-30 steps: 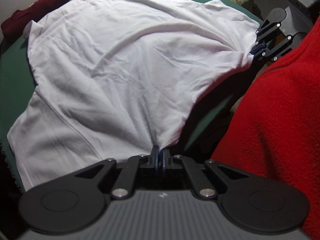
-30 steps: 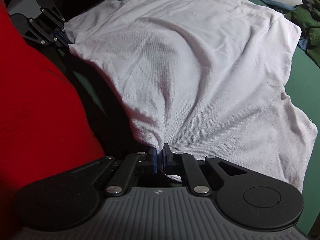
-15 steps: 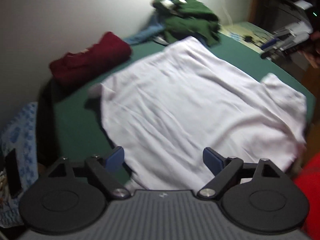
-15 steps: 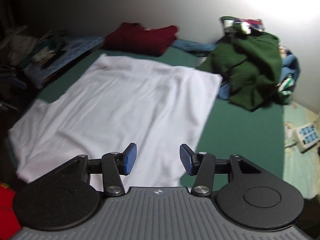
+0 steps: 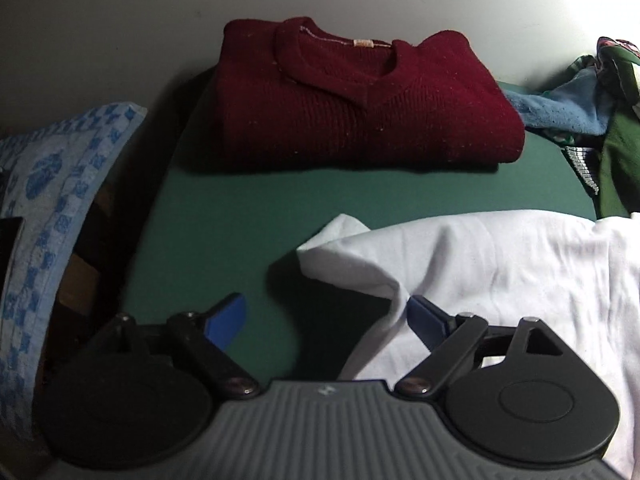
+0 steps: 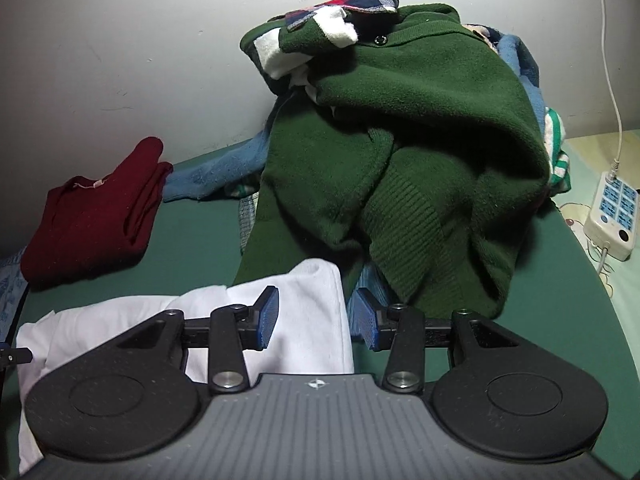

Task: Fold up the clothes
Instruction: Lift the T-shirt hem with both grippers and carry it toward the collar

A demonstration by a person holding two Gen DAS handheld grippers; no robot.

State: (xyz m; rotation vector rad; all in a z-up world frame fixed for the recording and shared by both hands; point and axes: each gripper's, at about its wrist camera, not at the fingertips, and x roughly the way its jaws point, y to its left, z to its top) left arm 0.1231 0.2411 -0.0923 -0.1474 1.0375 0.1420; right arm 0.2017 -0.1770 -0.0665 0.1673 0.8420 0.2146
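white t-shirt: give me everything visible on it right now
The white t-shirt is thin, matte cotton-like fabric, lightly creased, lying on the green tabletop. A sleeve corner pokes left, slightly lifted. Its far end sits between the open right gripper's fingers, beside the green sweater pile. The open left gripper straddles its edge.

Both wrist cameras look low and close across the table (image 5: pixel 224 216), sharing the maroon sweater (image 5: pixel 360 108).

left gripper (image 5: pixel 322 318) at 6 o'clock, jaws wide apart, empty | white shirt (image 5: pixel 500 276) at 4 o'clock, its edge against the right finger | folded maroon sweater (image 5: pixel 360 100) at 12 o'clock on green table (image 5: pixel 224 216) | blue patterned cloth (image 5: pixel 44 208) at 9 o'clock
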